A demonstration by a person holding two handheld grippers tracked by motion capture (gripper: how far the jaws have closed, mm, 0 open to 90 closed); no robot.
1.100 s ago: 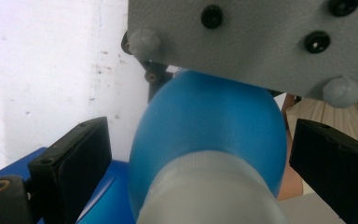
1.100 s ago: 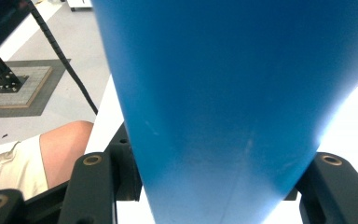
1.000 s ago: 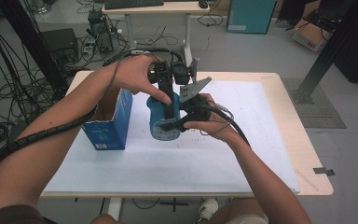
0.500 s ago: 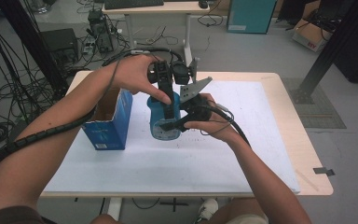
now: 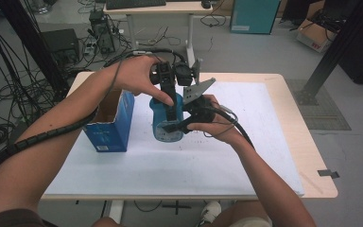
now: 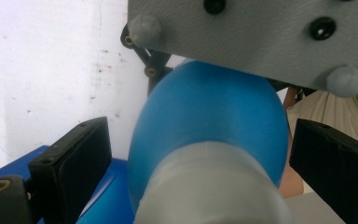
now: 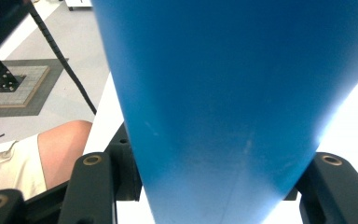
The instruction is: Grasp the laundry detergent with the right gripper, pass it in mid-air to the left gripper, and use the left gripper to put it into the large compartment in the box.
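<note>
High view: white-topped table (image 5: 246,156) stood on grey floor (image 5: 264,52) amid cables (image 5: 9,101); right gripper (image 5: 175,126) pinched blue bottle (image 5: 163,118); left gripper's (image 5: 172,111) jaws flanked it, contact unclear.

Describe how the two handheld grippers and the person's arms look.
Both the left gripper and the right gripper are black, with flat black jaws fastened by brass-coloured screws. A grey three-cornered plate tops the right one. A ribbed black cable trails along the left forearm. The forearms carry no sleeves.

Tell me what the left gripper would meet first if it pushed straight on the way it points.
Probably the blue bottle: its white cap end and shoulder sit right between the left gripper fingers, which stand apart from it. Depth to the cap is unclear.
</note>
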